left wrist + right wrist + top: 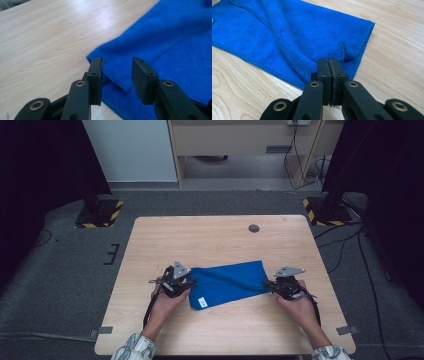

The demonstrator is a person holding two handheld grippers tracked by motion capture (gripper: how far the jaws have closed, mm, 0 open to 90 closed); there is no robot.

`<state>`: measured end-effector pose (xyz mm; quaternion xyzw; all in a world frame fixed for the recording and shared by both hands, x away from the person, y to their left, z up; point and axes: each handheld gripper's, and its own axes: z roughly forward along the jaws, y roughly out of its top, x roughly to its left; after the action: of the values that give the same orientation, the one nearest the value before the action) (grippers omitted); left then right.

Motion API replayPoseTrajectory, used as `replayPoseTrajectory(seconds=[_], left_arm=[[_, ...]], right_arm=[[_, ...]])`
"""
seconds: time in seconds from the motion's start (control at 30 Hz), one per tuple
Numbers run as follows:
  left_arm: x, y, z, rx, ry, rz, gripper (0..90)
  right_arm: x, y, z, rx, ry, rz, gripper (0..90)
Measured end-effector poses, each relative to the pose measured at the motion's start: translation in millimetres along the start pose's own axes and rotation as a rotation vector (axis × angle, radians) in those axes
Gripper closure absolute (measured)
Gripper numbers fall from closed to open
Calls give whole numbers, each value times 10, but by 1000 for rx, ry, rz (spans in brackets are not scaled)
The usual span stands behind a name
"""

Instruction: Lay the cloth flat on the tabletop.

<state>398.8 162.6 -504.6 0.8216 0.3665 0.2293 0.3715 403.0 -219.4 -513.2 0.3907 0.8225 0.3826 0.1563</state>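
Spreading out before me was the pale wooden table [220,237], its grain running across, with a small dark round cap [254,228] set into the far side toward my right. On the near half of it lay the blue cloth [227,282] — folded over on itself, stretched crosswise between my two hands, a little white tag [202,302] showing at its near left corner. My left hand [167,302] came in from the near edge with my left tongs [117,75] at the cloth's left end; looking along them, I saw the two black pads standing apart, nothing pressed between them, a folded corner of the cloth lying on the table just beyond and partly under the gap, so the left tongs were open and held nothing. My right hand [300,302] sat at the other end with my right tongs [328,66] — their pads were squeezed flat together, and a bunched ridge of the blue cloth ran straight into the pinch, the fabric puckering around the tips. That end of the cloth was gripped, while the rest of it lay on the wood.
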Motion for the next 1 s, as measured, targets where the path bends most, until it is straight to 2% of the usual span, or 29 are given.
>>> replayPoseTrajectory(seconds=[0.03,0.1,0.27,0.33,0.4,0.47,0.57,0.67,0.8,1.0], left_arm=[[-17,-6,11,15,5,2,578],[-36,-28,52,29,-1,-18,570],[-52,-74,163,77,-3,26,548],[-28,-87,183,83,-3,22,543],[-12,-100,199,83,-22,12,552],[-16,-103,206,91,-20,23,556],[-15,-104,226,97,-23,25,612],[-42,-95,231,100,-36,43,651],[-60,-65,250,113,-56,51,767],[-37,-40,221,108,-41,54,857]], right_arm=[[-7,-2,-6,-1,-1,1,888],[-15,-5,-13,-4,-3,3,888],[-13,1,-23,-5,-4,6,887],[-15,6,-24,-10,-5,-1,887],[-15,8,-26,-10,-5,-3,886],[-17,8,-27,-10,-6,-4,886],[-19,4,-25,0,-15,0,886],[-21,4,-27,-2,-15,-5,886],[-16,14,-39,-2,-22,-12,886],[-11,21,-63,-11,-24,-8,886]])
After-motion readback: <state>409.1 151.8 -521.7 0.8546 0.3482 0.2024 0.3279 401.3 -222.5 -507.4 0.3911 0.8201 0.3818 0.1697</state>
